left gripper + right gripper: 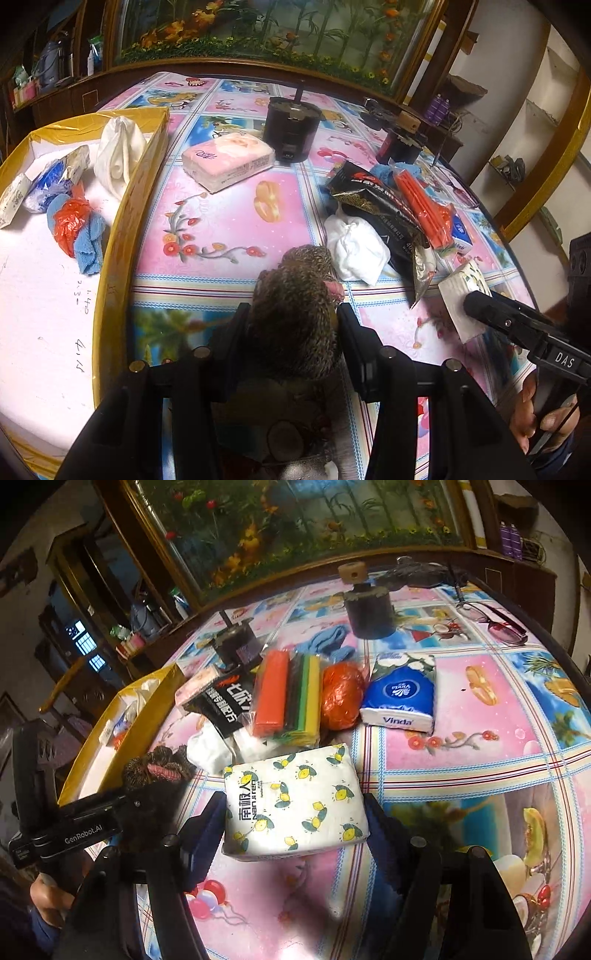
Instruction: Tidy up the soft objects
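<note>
While several soft things are already lying in the gold-edged box [122, 229] at the left of the desk [221, 229], the job is looking roughly half done. Inside the box are sitting a white cloth bundle [118, 155], a blue cloth wrapped with an orange bag [79, 230], and a crumpled blue-and-silver packet [55, 181].

The left hand-held gripper [293, 317] is pinching a dark fuzzy item [295, 306] with a pink patch, holding it just beside the box's right wall, so that piece is probably the next one going in. The right hand-held gripper [295, 816] is straddling the lemon-print tissue pack [295, 801]; its jaws are standing spread on either side, close to the pack's ends, and I cannot tell whether the pads are pressing on it.

Still waiting on the desk are the pink tissue pack [229, 160], the Vinda tissue pack [399, 692], an orange bag ball [340, 698], a white wad [356, 247], a black printed pouch [384, 206], a packet of coloured strips [286, 698] and a blue cloth [328, 642].

What the fuzzy item really is stays hard to judge, since the gripper's fingers are covering much of it. The box's near end is running out of the left wrist view, so its full contents are not showing. The white wad is partly buried under the black pouch, and the two dark cylinders [291, 122] at the back look hard rather than soft, though their purpose is unclear.
</note>
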{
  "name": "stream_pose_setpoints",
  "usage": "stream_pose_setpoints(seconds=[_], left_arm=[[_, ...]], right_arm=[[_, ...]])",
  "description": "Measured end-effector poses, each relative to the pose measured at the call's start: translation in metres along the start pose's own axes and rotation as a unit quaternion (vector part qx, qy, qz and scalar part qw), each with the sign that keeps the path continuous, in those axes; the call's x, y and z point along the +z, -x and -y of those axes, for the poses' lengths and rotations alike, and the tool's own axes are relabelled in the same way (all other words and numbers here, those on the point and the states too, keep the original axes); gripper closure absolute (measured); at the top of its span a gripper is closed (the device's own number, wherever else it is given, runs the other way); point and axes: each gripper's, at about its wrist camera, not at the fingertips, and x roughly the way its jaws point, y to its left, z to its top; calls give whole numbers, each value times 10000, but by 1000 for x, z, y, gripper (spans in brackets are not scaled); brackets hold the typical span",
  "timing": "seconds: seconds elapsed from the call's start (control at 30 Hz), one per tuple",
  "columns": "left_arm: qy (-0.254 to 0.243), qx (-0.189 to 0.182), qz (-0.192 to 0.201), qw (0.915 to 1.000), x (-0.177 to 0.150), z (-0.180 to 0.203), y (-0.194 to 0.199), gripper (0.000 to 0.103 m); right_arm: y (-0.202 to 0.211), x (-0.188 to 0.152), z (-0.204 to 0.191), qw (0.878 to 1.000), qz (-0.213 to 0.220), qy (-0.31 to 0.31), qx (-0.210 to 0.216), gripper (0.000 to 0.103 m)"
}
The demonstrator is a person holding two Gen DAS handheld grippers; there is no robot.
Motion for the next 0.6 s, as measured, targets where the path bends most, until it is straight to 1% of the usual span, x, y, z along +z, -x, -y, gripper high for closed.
stream_pose_setpoints(seconds=[0.1, 0.27, 0.4, 0.53, 0.6], left_arm=[[59, 3, 66, 10000, 1, -2, 3, 58], [32, 13, 294, 9996, 1, -2, 11, 58], [36, -10, 362, 9993, 1, -2, 14, 58], [-5, 26, 460, 9989, -1, -1, 18, 58], [-54, 63, 544, 9985, -1, 1, 21, 58]], right_arm=[[5, 0, 0, 9999, 138, -24, 102, 27], [5, 2, 4, 9997, 142, -111, 153, 27], [7, 2, 5, 9995, 205, -139, 203, 27], [8, 1, 4, 9995, 239, -121, 178, 27], [11, 1, 3, 9992, 300, -95, 239, 27]])
